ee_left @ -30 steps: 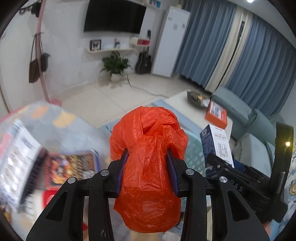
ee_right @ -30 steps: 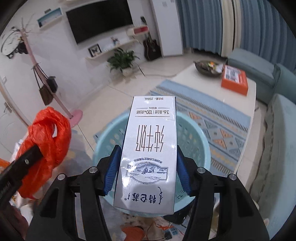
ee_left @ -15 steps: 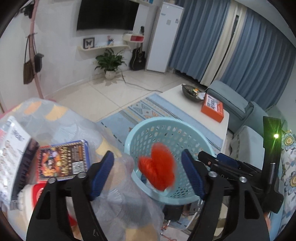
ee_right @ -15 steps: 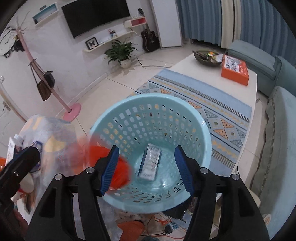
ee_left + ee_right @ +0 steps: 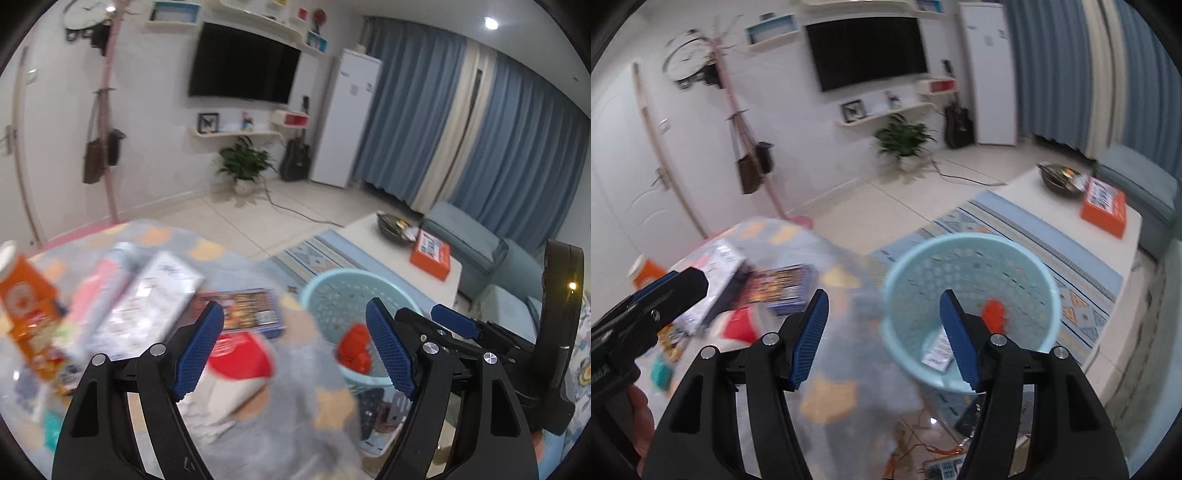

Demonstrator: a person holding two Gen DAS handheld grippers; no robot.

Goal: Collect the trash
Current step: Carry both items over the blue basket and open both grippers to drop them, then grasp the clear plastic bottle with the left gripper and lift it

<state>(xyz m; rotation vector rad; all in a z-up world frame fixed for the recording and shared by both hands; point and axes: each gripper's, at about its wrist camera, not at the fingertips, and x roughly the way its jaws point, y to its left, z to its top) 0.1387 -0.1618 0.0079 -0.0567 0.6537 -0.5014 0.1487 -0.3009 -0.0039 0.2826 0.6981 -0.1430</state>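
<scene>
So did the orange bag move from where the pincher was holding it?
Yes. The orange bag dropped down out of the left gripper, which is open now, and lies inside the blue basket, beside the white carton.

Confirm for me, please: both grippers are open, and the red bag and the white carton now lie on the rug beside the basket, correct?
Not quite. Both the left gripper and right gripper are open, but the red bag and white carton lie inside the basket, not on the rug beside it. The right wrist view shows this.
</scene>
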